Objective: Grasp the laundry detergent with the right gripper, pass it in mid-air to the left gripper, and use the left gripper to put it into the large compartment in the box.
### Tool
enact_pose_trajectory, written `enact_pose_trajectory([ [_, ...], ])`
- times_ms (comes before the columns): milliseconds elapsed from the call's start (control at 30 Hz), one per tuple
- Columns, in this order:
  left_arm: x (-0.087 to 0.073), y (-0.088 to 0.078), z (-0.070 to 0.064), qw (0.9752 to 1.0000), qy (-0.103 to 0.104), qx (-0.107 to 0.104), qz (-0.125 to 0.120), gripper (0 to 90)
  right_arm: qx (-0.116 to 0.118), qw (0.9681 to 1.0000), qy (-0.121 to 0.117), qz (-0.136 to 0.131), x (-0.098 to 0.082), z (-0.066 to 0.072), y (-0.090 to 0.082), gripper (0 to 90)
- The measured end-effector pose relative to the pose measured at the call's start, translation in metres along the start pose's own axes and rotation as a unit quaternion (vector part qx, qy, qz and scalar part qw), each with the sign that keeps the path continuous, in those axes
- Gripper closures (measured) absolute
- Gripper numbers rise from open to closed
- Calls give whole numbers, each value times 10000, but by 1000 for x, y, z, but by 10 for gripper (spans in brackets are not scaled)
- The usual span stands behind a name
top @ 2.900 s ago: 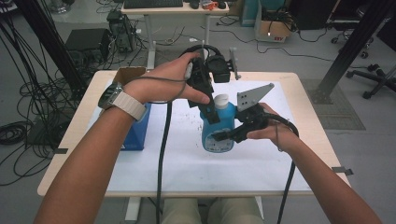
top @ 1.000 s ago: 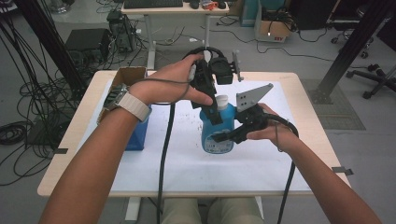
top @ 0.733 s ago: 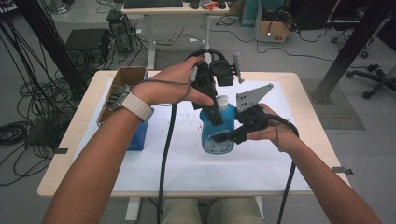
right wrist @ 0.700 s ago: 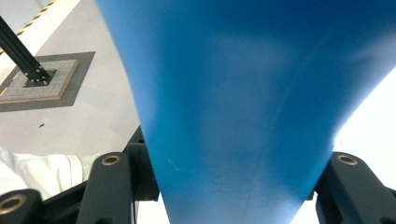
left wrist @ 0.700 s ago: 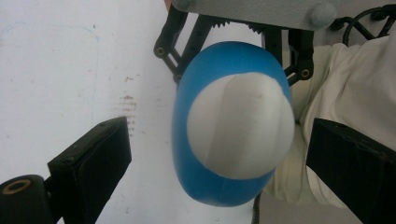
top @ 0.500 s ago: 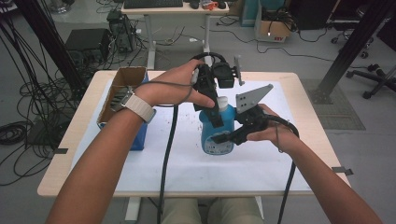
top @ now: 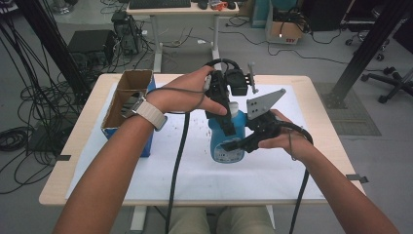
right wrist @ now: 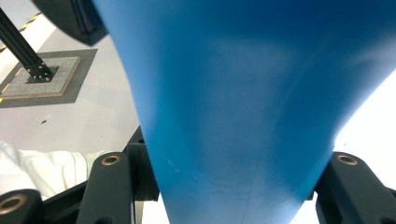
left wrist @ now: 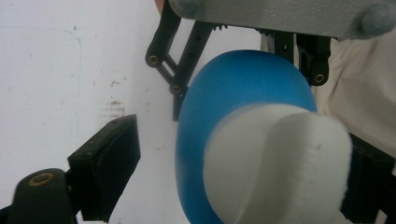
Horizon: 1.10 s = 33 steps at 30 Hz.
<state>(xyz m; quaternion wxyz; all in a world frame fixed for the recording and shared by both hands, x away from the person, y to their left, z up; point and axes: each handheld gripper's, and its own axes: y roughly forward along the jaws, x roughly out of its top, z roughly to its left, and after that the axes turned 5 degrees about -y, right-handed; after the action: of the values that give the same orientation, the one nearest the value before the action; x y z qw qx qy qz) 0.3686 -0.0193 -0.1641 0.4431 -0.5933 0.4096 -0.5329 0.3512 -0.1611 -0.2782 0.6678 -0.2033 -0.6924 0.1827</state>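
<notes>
A blue bottle (top: 225, 144) with a white cap (top: 233, 108) stands upright on the table's white sheet. My right gripper (top: 234, 145) comes in from the right and is shut on the bottle's body (right wrist: 243, 93), one jaw on each side. My left gripper (top: 230, 118) points straight down over the cap (left wrist: 275, 163). Its jaws have just been closing with the cap between them. The left finger (left wrist: 105, 163) still stands apart from the cap, and the other finger is mostly hidden behind it. Below, the right gripper's jaws clasp the blue body (left wrist: 243, 88).
An open cardboard box (top: 127, 100) with a blue side stands at the table's left. The white sheet (top: 195, 168) covers most of the tabletop and carries small dark specks. Beyond the table are a desk (top: 170, 9), cables and a chair base on the floor.
My left hand has shifted slightly to the right above the bottle's cap. The bottle and my right gripper have kept still.
</notes>
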Motion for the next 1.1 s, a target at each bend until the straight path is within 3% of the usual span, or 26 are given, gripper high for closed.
enact_pose_trajectory([
  [100,1,1,1,9999,130,-30,18,189,1,10000,12,18,0,0,0,433],
  [267,0,3,1,9998,174,-75,44,237,13,10000,21,23,-1,1,1,433],
  [500,-3,5,-1,9996,48,-288,-1,369,7,10000,49,63,-3,0,3,433],
  [533,-2,5,1,9995,217,-247,13,369,5,10000,36,65,-3,0,3,433],
  [633,-3,6,1,9996,142,-241,-16,370,6,10000,54,72,-4,-1,3,433],
  [767,-2,6,0,9995,226,-194,35,373,-9,9999,41,91,-4,-1,4,433],
  [1100,-1,6,-3,9997,210,-130,69,375,-71,9999,44,145,-3,0,2,433],
])
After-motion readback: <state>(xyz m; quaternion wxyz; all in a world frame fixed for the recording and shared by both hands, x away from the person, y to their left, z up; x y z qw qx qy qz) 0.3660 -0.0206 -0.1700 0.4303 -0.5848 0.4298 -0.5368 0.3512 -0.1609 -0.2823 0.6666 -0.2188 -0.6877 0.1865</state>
